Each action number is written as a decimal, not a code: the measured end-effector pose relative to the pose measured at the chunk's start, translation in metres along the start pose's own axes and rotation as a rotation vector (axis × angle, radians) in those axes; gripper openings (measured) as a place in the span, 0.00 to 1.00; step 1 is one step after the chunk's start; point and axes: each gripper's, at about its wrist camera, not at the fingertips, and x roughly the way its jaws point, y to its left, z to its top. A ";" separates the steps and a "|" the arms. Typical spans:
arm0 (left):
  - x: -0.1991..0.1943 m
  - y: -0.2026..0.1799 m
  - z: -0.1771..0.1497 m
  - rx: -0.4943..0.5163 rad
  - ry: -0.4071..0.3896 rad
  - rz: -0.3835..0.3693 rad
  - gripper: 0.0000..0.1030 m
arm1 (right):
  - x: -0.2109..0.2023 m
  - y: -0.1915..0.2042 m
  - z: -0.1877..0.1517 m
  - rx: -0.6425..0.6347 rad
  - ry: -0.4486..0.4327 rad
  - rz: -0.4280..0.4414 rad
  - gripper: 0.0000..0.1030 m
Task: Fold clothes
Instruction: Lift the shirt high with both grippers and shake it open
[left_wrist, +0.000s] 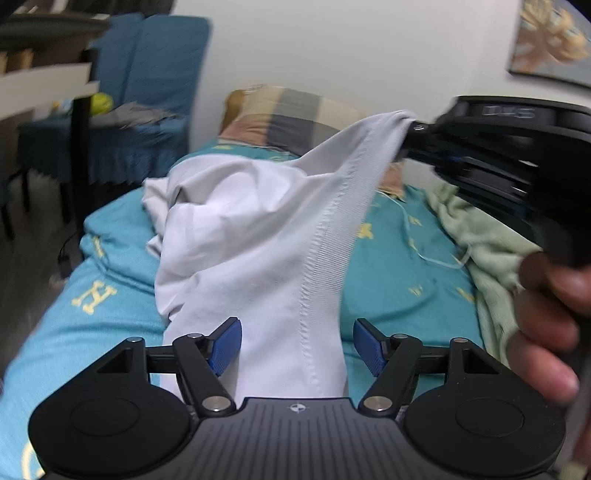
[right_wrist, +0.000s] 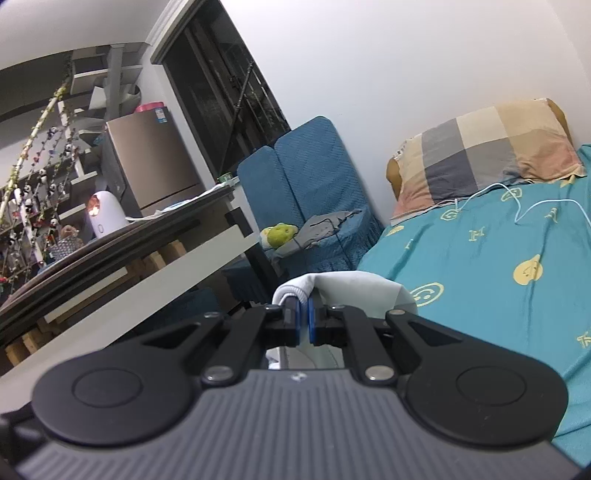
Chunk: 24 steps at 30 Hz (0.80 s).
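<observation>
Up off the bed, a white garment (left_wrist: 266, 236) hangs stretched between the two grippers, its stitched seam running down the middle of the cloth. The right gripper (right_wrist: 303, 317) is clenched on a bunched edge of that garment, the blue pads pressed together with white fabric pinched between them and spilling over their tips. In the left wrist view this same gripper shows at far right, lifting one corner of the cloth high, with a hand (left_wrist: 546, 325) around its handle; pale lettering on its black body is too blurred to read.

The left gripper (left_wrist: 297, 345) stands released, its blue fingers (left_wrist: 225, 347) spread wide. The lower end of the garment passes between them, and the pads do not press on it.

Below lies a teal bedsheet (left_wrist: 399, 266) printed with yellow marks: a large letter H near the left edge, smiley faces and other small letters further along. A checked pillow (right_wrist: 487, 147) sits at the far end, with a thin white cable (right_wrist: 546, 206) trailing across the sheet just in front of it. A pale green blanket (left_wrist: 480, 240) is heaped at the right. To the left stands a blue covered chair (right_wrist: 314, 177) with a green soft toy (right_wrist: 280, 233) and a grey cloth on its seat.
</observation>
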 end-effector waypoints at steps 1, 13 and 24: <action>0.004 0.000 -0.001 -0.006 0.000 0.020 0.68 | -0.001 0.002 0.000 -0.005 -0.002 0.002 0.07; -0.019 0.041 -0.008 -0.213 0.001 0.272 0.76 | -0.024 0.006 0.006 -0.019 -0.156 -0.111 0.07; -0.026 0.004 -0.049 -0.099 0.136 0.113 0.74 | -0.034 0.007 0.008 -0.065 -0.230 -0.210 0.07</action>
